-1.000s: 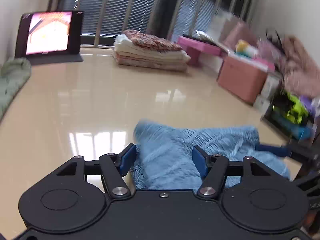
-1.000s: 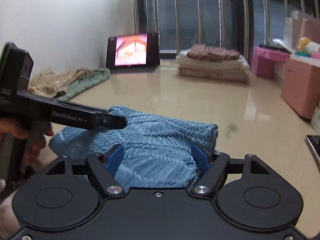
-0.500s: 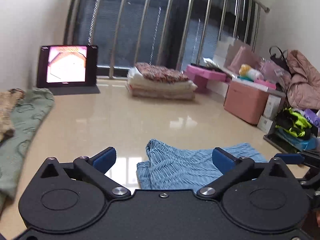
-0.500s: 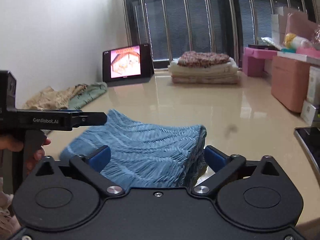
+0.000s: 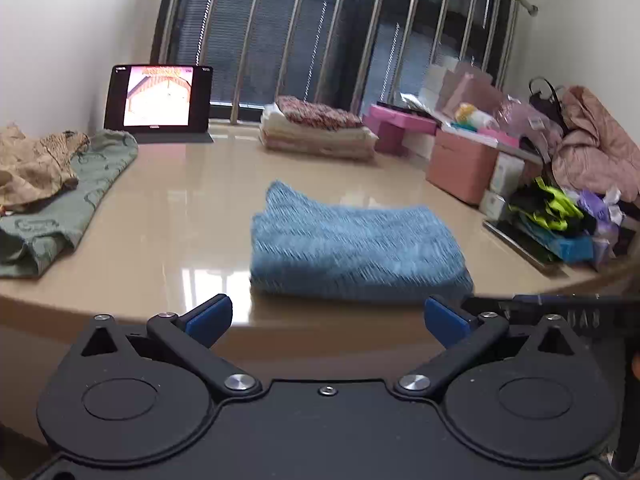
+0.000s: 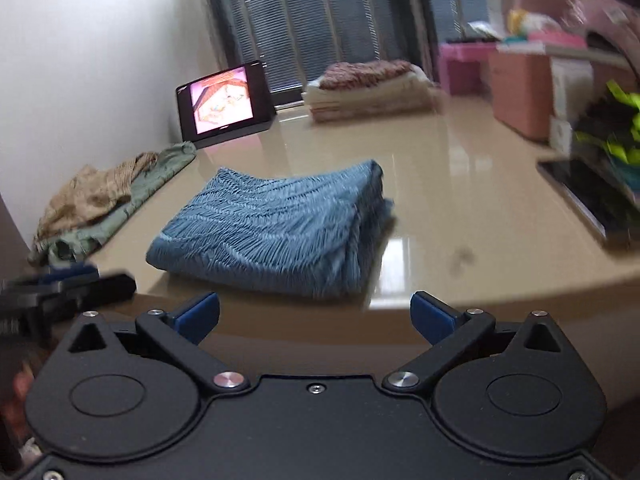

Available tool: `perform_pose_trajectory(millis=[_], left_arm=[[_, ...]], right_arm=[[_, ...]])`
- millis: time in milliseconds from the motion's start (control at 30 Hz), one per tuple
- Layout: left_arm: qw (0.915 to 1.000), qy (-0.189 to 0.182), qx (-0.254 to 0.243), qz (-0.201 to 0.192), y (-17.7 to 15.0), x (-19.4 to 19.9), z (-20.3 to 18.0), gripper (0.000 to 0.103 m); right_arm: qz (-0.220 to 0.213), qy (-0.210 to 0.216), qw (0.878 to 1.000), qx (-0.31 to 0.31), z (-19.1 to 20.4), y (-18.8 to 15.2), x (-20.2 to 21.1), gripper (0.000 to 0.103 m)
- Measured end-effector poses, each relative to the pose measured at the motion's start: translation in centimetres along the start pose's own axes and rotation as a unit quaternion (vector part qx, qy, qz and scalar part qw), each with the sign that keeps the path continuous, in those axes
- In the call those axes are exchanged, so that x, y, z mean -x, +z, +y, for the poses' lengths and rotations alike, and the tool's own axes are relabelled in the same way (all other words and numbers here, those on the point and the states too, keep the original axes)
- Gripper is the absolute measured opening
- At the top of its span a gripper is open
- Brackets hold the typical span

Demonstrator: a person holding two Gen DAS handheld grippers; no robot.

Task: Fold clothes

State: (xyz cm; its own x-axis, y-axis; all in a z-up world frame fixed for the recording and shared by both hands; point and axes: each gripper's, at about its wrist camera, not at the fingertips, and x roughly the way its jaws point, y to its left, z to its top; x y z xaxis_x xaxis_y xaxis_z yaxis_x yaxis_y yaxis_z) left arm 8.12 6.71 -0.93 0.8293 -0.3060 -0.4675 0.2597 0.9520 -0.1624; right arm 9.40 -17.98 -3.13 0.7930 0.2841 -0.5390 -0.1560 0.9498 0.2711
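A folded blue knit garment (image 5: 352, 248) (image 6: 276, 236) lies flat on the glossy beige table (image 5: 180, 208) near its front edge. My left gripper (image 5: 326, 318) stands open with nothing between its blue pads, drawn back from the garment at the table's front rim. My right gripper (image 6: 316, 316) is likewise open and holds nothing, also short of the garment. A tip of the right gripper shows at the right edge of the left wrist view, and the left gripper (image 6: 60, 292) shows at the left of the right wrist view.
A crumpled tan cloth (image 5: 36, 164) and a green cloth (image 5: 76, 196) lie at the table's left. A lit tablet (image 5: 160, 98) and stacked folded linens (image 5: 316, 132) stand at the back. Pink boxes (image 5: 464, 164), a pink coat (image 5: 596, 148) and a neon-yellow garment (image 5: 548, 208) crowd the right.
Both grippers opened, let go of the blue garment and pulled back toward the table's front edge. The garment now lies folded on its own.
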Motion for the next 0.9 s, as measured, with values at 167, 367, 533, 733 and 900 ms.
perform_pose_trajectory(millis=[167,367,533,733,900], left_arm=[[0.9999,0.01,-0.005,0.005,-1.0,1.3,-0.9,0.103],[0.9956,0.086,-0.035,-0.005,-1.5,2.2,-2.1,0.103],[0.9961,0.084,-0.022,-0.012,-1.5,3.2,-1.8,0.103],[0.9969,0.076,-0.017,-0.008,-1.7,3.6,-1.7,0.103],[0.9962,0.085,-0.017,0.0,-2.0,3.6,-1.7,0.103]], right_arm=[[-0.007,-0.007,1.0,-0.03,0.3,-0.8,1.6,0.103],[-0.013,-0.007,1.0,-0.015,1.7,-1.3,2.8,0.103],[-0.009,-0.011,1.0,-0.005,2.3,-1.1,3.1,0.103],[-0.006,-0.009,1.0,0.003,2.8,-1.2,3.5,0.103],[-0.003,-0.008,1.0,0.01,3.2,-1.4,3.6,0.103]])
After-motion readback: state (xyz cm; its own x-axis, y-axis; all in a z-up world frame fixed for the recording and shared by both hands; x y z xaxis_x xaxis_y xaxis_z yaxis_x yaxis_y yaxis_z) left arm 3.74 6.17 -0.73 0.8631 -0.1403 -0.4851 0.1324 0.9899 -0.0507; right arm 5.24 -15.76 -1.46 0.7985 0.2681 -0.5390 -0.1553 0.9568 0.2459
